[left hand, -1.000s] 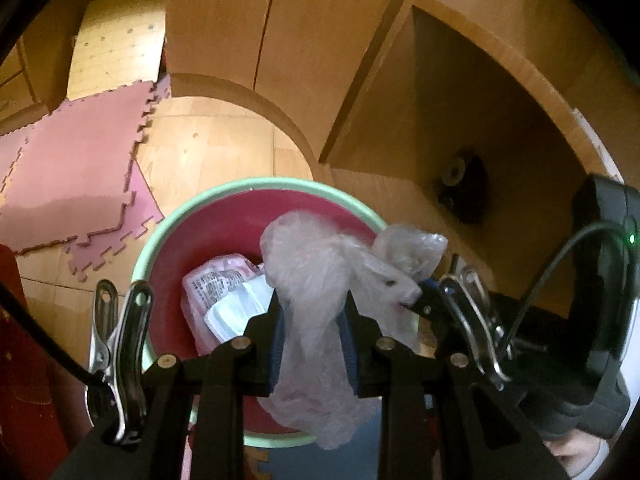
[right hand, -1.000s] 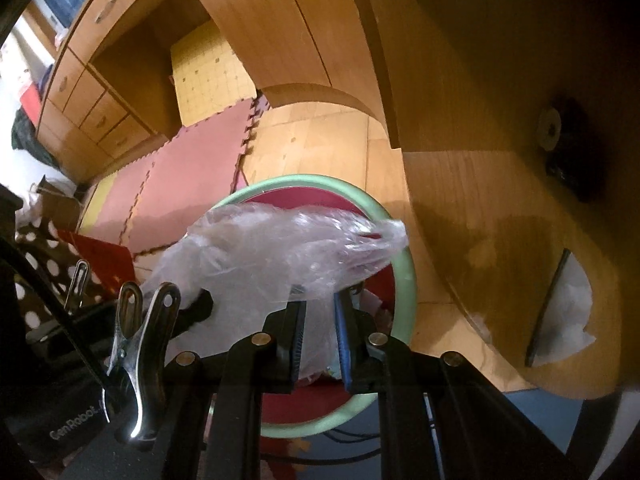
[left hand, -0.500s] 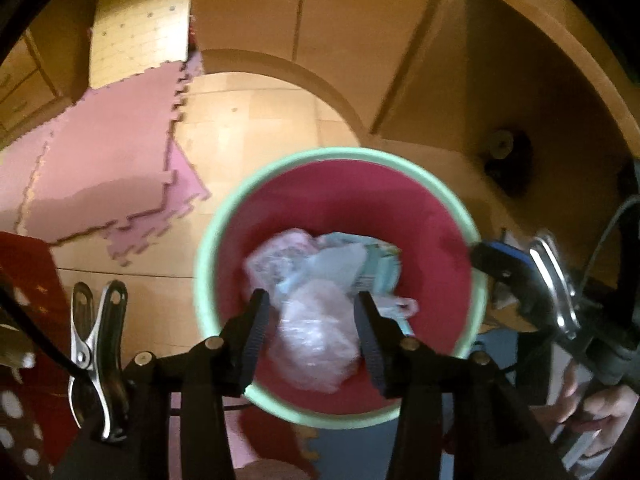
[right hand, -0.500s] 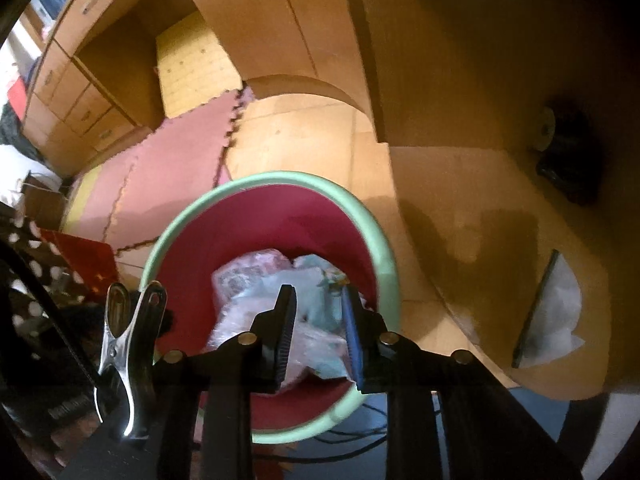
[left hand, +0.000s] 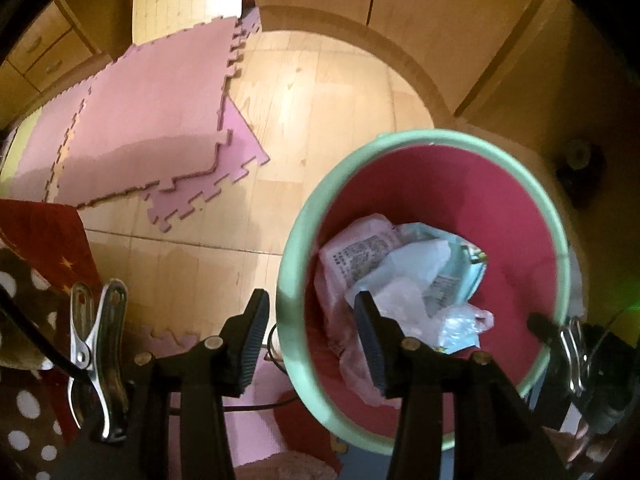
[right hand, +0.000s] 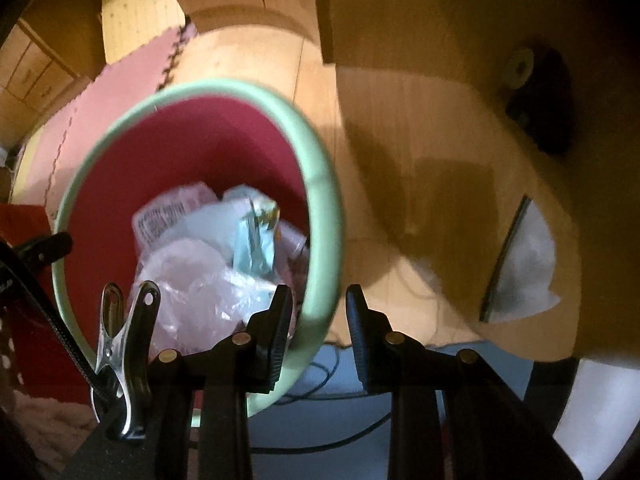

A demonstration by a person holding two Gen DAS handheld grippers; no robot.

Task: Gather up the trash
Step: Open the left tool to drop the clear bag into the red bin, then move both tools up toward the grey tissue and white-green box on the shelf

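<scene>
Both my jaws stand open and empty, straddling the bin rim: left gripper at its left edge, right gripper at its right. The right jaws have just widened. The trash lies inside, between them.

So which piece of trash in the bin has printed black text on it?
The pink wrapper at the pile's upper left; the clear plastic bag is unprinted.

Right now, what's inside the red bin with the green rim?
Inside the bin lie a pink printed wrapper, a pale blue packet and crumpled clear plastic bags. They cover the bottom, so anything underneath cannot be seen.
</scene>
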